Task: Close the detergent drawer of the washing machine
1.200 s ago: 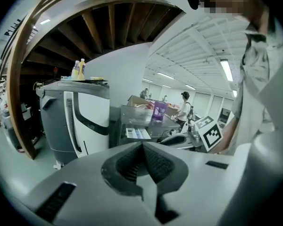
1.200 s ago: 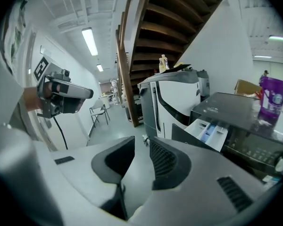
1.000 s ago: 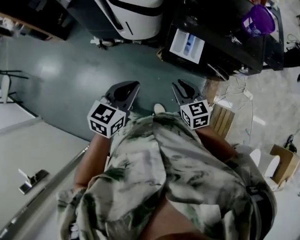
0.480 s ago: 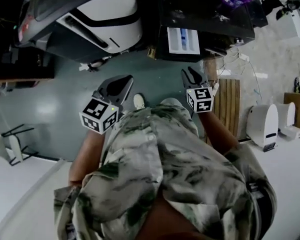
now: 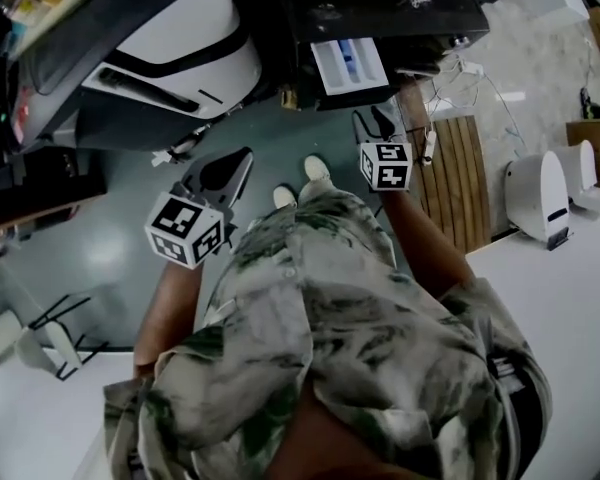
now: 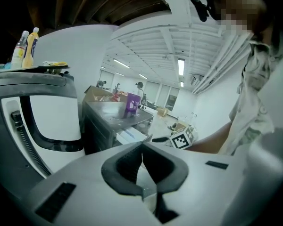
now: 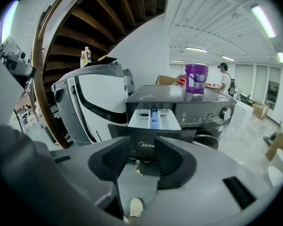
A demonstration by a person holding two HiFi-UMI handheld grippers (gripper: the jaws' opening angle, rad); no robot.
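Pulled out of the washing machine's (image 5: 405, 8) front, far ahead: detergent drawer (image 7: 152, 118), well apart from both grippers. Right gripper (image 7: 140, 147) jaws just been opening, nothing between; left gripper (image 6: 142, 152) jaws together, empty. Risk: off-centre push with spread jaws, skewing or jamming it half-shut.

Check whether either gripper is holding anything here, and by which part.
Nothing is held. The left gripper is shut and empty. The right gripper has just been opening its fingers, with nothing between them; the open detergent drawer lies ahead, untouched.
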